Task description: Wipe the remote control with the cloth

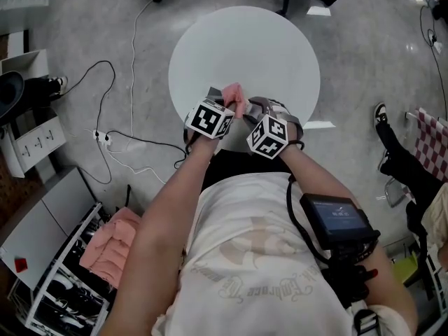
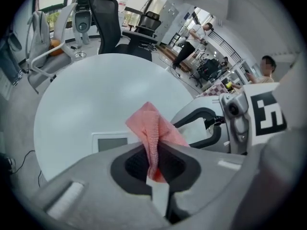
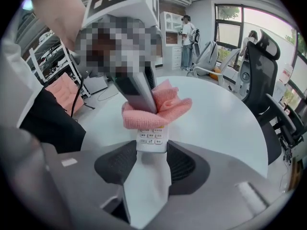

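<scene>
While the wiping step is in hand, your left gripper (image 2: 154,169) is clenched on a small pink woven cloth (image 2: 152,128), and your right gripper (image 3: 151,153) is grasping a long white plastic remote control (image 3: 152,137) by its lower body, with the jaws pressing on both of its sides. You hold the remote control in the air above the near edge of the round white counter (image 1: 245,40); it does not lie on the counter. In the right gripper view the cloth is folded around the remote control just past the rows of keys, so the two touch there. I judge that the next move calls for a steady right gripper, while the left one draws the cloth along the length of the remote control with light pressure, so that the cloth does not slip out of the jaws. The counter carries nothing else that I can see. Around it is a grey floor with black and white cables (image 1: 105,138), a black office chair (image 2: 108,18) stands behind the counter, and other people stand far back in the room.
</scene>
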`<action>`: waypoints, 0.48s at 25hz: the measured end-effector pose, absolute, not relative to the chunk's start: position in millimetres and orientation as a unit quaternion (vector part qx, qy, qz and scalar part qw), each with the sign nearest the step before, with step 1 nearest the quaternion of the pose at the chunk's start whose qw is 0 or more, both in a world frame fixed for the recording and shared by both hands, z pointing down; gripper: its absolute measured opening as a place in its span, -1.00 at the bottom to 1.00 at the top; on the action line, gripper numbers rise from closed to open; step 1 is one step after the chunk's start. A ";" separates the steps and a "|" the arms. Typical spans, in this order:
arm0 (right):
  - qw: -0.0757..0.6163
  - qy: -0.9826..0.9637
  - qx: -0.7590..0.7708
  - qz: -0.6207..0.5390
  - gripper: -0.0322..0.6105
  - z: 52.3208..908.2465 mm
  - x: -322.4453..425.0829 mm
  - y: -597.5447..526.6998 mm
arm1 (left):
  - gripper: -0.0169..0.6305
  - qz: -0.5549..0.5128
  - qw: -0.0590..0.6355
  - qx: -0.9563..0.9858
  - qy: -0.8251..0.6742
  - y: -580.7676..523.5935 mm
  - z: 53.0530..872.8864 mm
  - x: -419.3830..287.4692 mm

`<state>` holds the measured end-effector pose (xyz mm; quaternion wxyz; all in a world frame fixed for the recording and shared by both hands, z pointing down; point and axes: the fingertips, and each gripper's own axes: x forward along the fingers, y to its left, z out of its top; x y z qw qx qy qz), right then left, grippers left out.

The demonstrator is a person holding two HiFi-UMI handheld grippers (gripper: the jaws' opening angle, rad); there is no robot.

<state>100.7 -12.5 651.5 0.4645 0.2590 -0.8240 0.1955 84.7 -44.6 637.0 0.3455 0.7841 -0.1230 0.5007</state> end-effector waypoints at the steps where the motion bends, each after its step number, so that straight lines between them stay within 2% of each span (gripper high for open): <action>1: 0.466 -0.823 0.259 0.196 -0.26 652.4 102.1 -13.1 | -0.90 0.500 0.348 0.782 -0.134 -50.8 638.5 78.8; 12: 0.456 -0.827 0.258 0.205 -0.26 652.1 109.6 -11.7 | -0.89 0.519 0.352 0.752 -0.205 -107.5 649.1 7.6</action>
